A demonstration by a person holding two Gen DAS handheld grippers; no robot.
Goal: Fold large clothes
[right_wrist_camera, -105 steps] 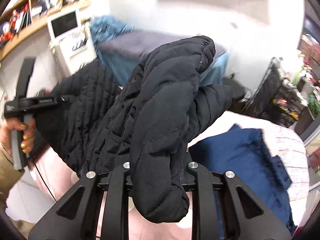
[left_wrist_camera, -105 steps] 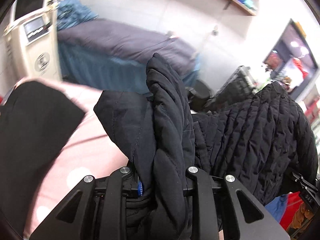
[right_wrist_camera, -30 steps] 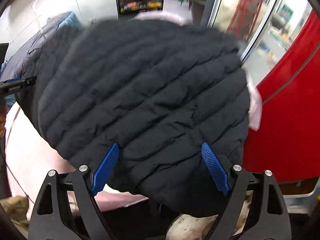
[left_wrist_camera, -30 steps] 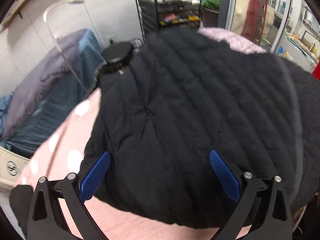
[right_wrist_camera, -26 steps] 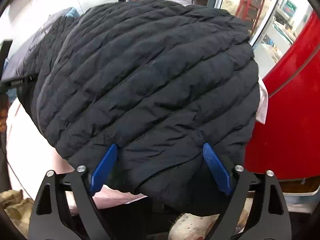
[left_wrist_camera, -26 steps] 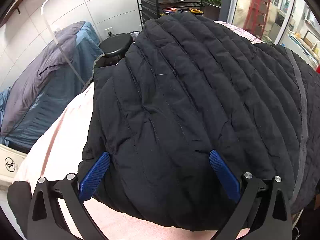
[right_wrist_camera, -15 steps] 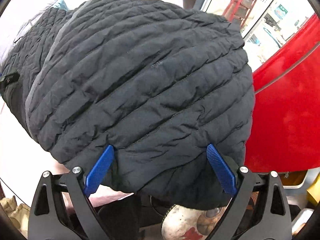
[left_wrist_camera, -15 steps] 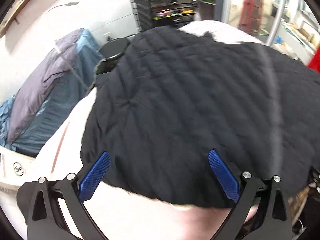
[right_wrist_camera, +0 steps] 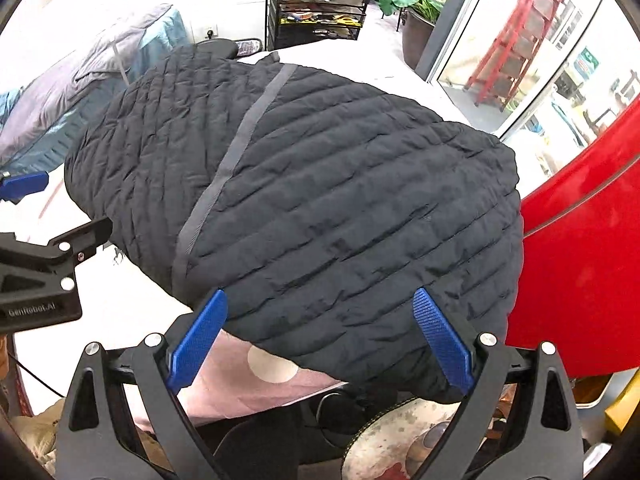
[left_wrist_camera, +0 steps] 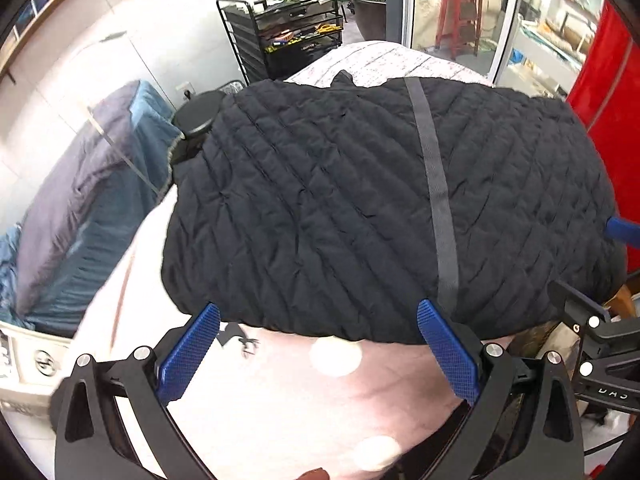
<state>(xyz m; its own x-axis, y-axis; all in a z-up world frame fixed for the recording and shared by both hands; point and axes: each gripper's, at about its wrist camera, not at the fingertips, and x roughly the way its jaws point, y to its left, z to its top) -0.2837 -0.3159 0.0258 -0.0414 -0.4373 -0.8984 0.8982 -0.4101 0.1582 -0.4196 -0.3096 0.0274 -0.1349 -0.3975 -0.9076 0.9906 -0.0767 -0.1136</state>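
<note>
A black quilted jacket with a grey strip down it lies spread flat on a pink dotted table cover. It also shows in the right wrist view. My left gripper is open and empty, just back from the jacket's near edge. My right gripper is open and empty at the jacket's near right edge, which hangs over the table edge. The right gripper's body shows at the right of the left wrist view; the left gripper's body shows at the left of the right wrist view.
A red cabinet stands close on the right. A massage bed with grey and blue covers is to the left. A black wire cart and a round black stool stand behind the table. Bags lie on the floor.
3.5 s ago both grippers were shut on the jacket and held it up. Since then it has been laid flat, both grippers have opened, and in the last second they have drawn back from it.
</note>
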